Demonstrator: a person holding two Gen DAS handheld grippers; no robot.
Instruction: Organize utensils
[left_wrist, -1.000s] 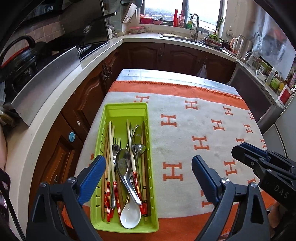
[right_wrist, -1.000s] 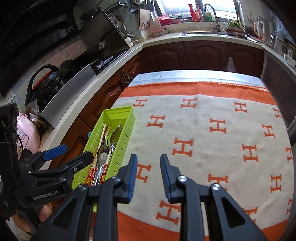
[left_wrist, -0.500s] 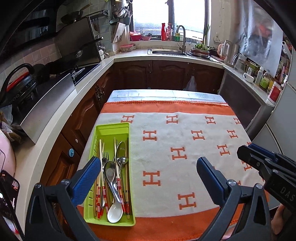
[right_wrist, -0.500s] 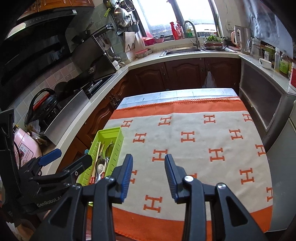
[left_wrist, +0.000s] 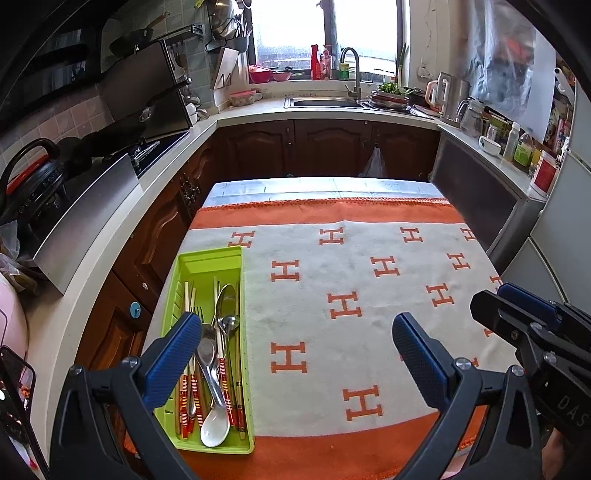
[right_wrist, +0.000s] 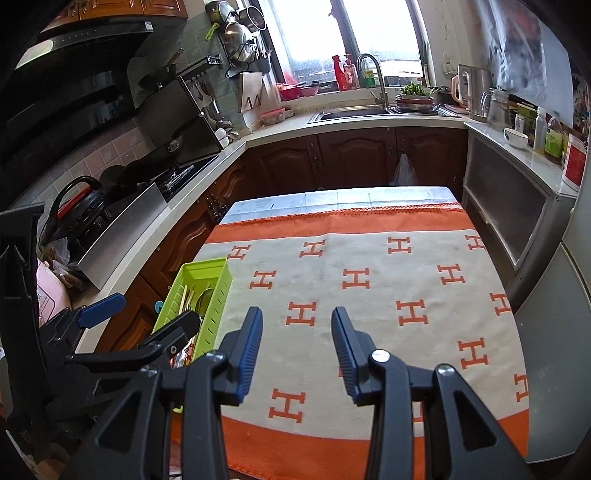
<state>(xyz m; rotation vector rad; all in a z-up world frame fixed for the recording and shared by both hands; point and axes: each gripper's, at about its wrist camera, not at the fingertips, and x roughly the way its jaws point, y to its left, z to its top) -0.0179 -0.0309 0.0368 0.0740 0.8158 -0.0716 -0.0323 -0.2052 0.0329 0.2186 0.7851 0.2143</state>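
A lime green tray lies at the left edge of the cloth-covered table. It holds a white soup spoon, metal spoons, a fork and several red-banded chopsticks. My left gripper hangs open wide above the near part of the table, its left finger over the tray, with nothing between its fingers. Further right, my right gripper hovers over the bare cloth; its jaws are opening and nothing is between them. In the right wrist view the tray is partly hidden behind the left gripper.
An orange and white cloth with an H pattern covers the table. A counter with a stove runs along the left, a sink is at the back, and a grey cabinet stands at the right.
Both grippers have drawn back and up from the table, so the tray looks smaller and more of the kitchen shows. The right jaws have widened; the left jaws opened slightly more.
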